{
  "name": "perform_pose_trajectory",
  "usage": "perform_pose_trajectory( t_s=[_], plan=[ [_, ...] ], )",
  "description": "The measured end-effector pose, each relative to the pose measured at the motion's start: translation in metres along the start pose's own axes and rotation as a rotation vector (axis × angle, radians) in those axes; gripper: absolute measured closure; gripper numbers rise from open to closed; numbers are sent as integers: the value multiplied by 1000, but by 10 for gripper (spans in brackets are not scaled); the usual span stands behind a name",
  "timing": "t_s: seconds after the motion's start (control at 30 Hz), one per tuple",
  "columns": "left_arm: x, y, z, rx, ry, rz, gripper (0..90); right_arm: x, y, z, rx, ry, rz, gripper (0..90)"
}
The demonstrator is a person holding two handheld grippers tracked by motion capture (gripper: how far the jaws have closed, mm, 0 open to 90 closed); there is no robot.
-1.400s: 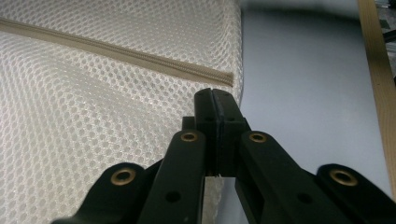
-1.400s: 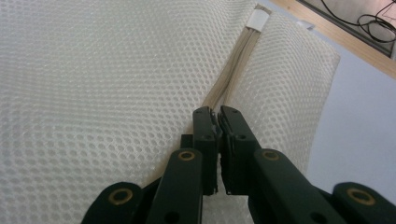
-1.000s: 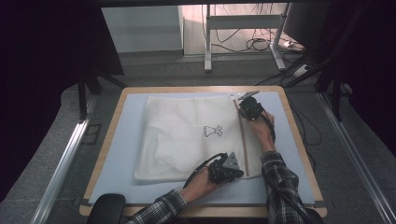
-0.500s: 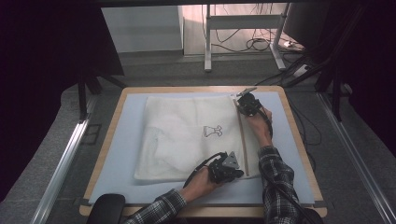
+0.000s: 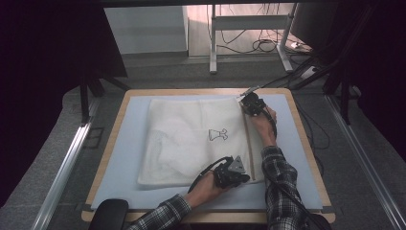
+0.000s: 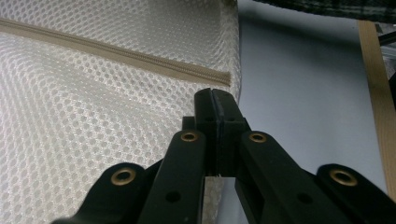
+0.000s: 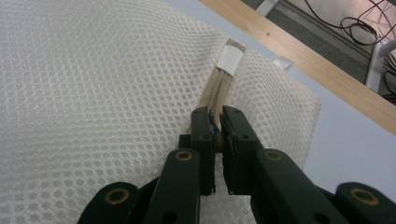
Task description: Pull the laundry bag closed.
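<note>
Blue mat (image 5: 129,143): mesh bag (image 5: 191,139), L gripper (image 6: 215,100) jaws together at edge, R gripper (image 7: 215,122) jaws clamped on zip pull (image 7: 215,123)

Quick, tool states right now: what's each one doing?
Left tool: shut on the mesh bag corner.
Right tool: shut on the zipper pull.

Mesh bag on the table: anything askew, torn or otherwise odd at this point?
Nothing stands out. The mesh bag lies flat and square on the mat, its zipper straight. The left gripper pinches its near corner; the right gripper is shut on the zipper's far end.
</note>
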State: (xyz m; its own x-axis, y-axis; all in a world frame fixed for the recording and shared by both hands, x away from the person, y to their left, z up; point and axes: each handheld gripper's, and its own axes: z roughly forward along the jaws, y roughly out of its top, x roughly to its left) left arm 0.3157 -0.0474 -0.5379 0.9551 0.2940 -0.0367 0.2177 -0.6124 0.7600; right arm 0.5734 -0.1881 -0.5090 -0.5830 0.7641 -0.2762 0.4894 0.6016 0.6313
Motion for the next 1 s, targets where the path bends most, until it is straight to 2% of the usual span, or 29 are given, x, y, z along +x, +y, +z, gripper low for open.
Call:
perform_pose_trajectory(
  t_s=[0.53,0.8,1.0],
  plan=[
    [1,0,1,-8,-8,-17,900,-4,7,9,-15,-8,-7,831],
    [1,0,1,-8,-8,-17,900,-5,9,12,-19,-14,-43,828],
    [1,0,0,-10,-17,-30,900,-3,12,14,-19,-38,-87,819]
  ],
)
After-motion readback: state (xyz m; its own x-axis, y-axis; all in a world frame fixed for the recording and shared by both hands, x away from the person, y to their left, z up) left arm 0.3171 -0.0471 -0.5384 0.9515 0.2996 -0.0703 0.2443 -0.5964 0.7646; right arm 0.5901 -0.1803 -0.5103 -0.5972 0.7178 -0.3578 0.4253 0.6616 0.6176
